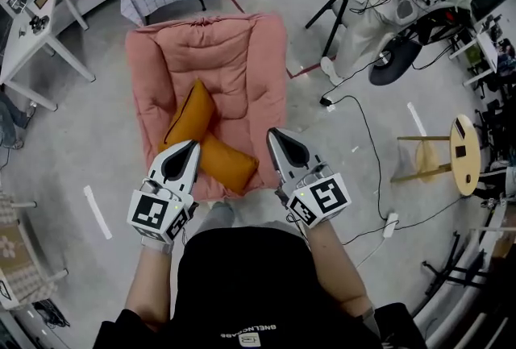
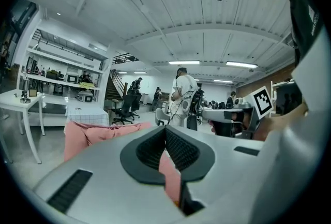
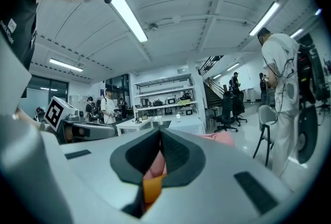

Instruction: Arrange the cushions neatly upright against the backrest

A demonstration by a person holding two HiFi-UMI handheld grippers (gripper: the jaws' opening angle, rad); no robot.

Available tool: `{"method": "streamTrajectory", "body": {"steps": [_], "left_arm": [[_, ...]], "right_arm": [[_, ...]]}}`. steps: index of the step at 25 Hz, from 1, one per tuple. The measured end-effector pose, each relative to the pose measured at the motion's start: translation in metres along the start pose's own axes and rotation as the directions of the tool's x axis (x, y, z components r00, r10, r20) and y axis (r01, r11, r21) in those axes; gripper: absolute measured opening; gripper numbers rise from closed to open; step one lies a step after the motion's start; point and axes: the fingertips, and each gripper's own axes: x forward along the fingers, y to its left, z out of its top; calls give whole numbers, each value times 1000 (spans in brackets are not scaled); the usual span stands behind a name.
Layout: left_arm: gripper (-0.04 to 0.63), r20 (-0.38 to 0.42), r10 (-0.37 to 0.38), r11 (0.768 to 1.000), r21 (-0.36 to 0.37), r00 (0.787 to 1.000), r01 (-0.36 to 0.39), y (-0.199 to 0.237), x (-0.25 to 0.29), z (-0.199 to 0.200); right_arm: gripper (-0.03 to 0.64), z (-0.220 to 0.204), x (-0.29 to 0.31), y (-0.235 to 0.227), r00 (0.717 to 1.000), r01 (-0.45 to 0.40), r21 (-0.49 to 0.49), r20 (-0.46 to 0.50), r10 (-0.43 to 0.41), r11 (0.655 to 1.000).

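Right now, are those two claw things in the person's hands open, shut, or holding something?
Left gripper: closed, holding nothing.
Right gripper: closed, holding nothing.

A pink padded armchair (image 1: pixel 242 49) stands on the grey floor (image 1: pixel 89 130). On its seat lie an orange cushion (image 1: pixel 192 114) — slanting along the left side — and a second orange cushion (image 1: pixel 230 164) flat at the front edge; the two touch.
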Motion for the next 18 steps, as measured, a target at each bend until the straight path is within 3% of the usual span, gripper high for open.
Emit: {"method": "streamTrajectory", "body": {"steps": [4,8,18], "left_arm": [[14,-27,-1,1000,-13,1000,1,47,2,-2],[14,-51,9,997,-72,999,-13,79,2,-9],[15,-122,55,989,-127,991,-71,102,10,-33]], "right_arm": [[9,-3,46,9,1000,6,2,-29,-6,1000],[9,-10,71,12,998,6,12,-61,-6,1000],[9,-36,98,5,989,-27,47,-143,34,999]]}}
